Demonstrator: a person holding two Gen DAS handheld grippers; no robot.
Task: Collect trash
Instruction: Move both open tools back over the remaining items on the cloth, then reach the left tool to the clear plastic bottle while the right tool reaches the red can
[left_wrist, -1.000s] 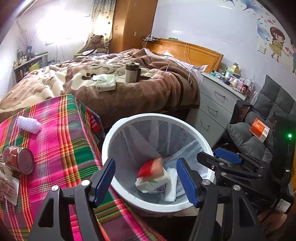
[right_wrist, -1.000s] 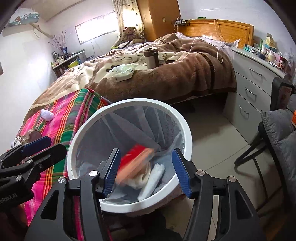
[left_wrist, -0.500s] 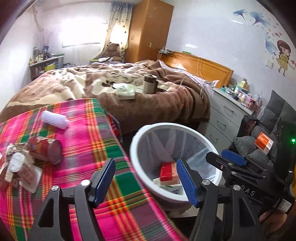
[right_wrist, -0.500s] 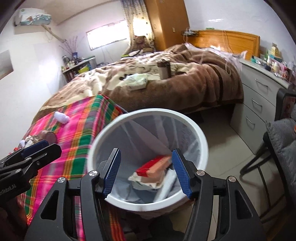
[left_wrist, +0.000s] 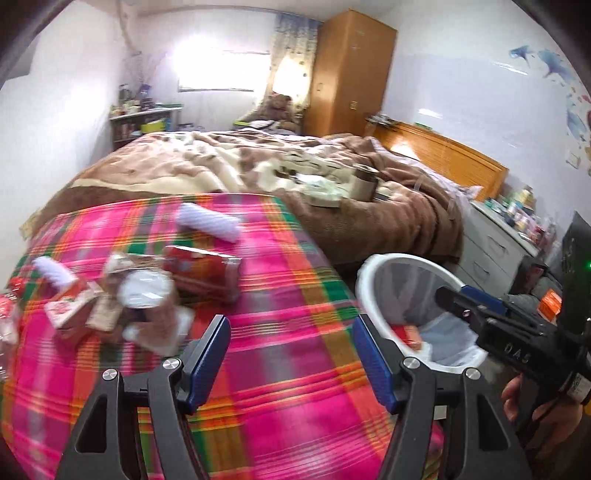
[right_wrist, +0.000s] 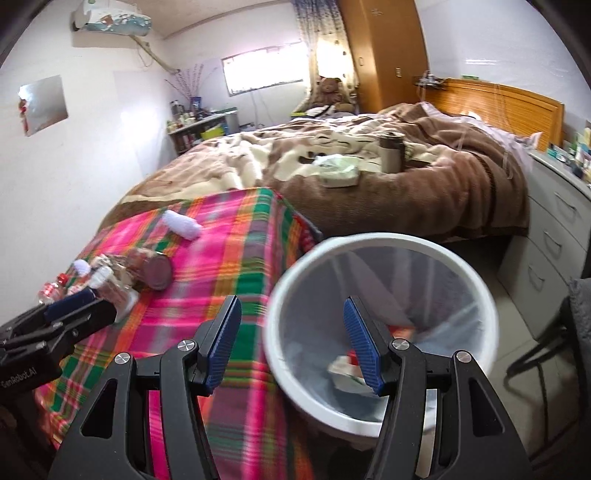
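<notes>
My left gripper (left_wrist: 290, 325) is open and empty above the pink plaid tablecloth (left_wrist: 295, 406). Left of it lies a blurred heap of trash: a red can (left_wrist: 201, 271) on its side, a white round lid (left_wrist: 146, 291), a red packet (left_wrist: 68, 306) and two white foam sleeves (left_wrist: 208, 221). My right gripper (right_wrist: 291, 304) is also open and empty, straddling the near rim of the white mesh bin (right_wrist: 369, 240), which holds a red box and white paper (right_wrist: 347, 373). The bin (left_wrist: 373, 266) stands just off the table's right edge.
A bed with a brown blanket (right_wrist: 369, 192) lies behind the table, with a tumbler (right_wrist: 391, 153) and a tissue pack (right_wrist: 338, 173) on it. Grey drawers (right_wrist: 550, 236) and a dark chair (right_wrist: 576, 321) flank the bin on the right.
A red box fell into the bin and came to rest there. Both grippers have swung left, away from the bin; the left one now hangs over the tablecloth near the trash heap.
</notes>
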